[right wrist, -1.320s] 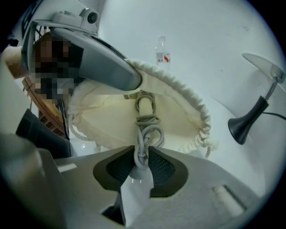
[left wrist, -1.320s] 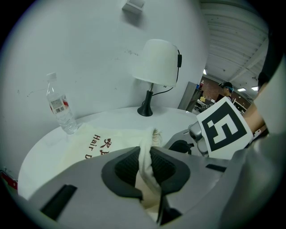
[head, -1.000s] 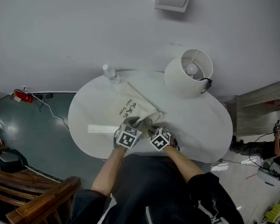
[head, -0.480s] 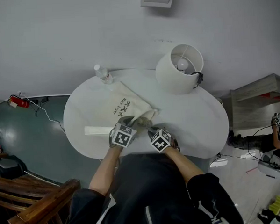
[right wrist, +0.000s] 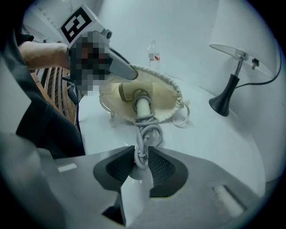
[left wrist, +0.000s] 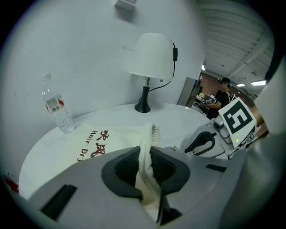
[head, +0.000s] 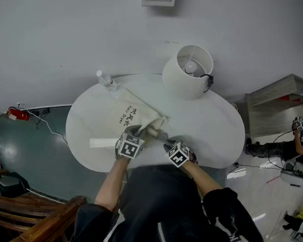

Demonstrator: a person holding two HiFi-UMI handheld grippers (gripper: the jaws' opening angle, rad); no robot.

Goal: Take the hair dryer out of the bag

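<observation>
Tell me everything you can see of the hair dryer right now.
Only part of the hair dryer shows: a pale, smooth, plastic-looking handle end pokes from the open mouth of the cream cloth bag, pointing toward the right gripper. Its grey cord, looped into a bundle, lies on the white table, with the right gripper's jaws closed on it. The rest sits inside the bag, mostly hidden. The left gripper pinches the bag's rim, not the dryer.

On the table [head: 218, 134] the bag [head: 133, 114] lies left of centre, bottle [head: 107, 81] behind its far end, lamp [head: 187, 70] rear right; left gripper [head: 141, 132] at the bag's near mouth, right gripper [head: 163, 138] just right, cord [right wrist: 144, 134] between its jaws running to the hair dryer [right wrist: 136, 96] in the mouth.
</observation>
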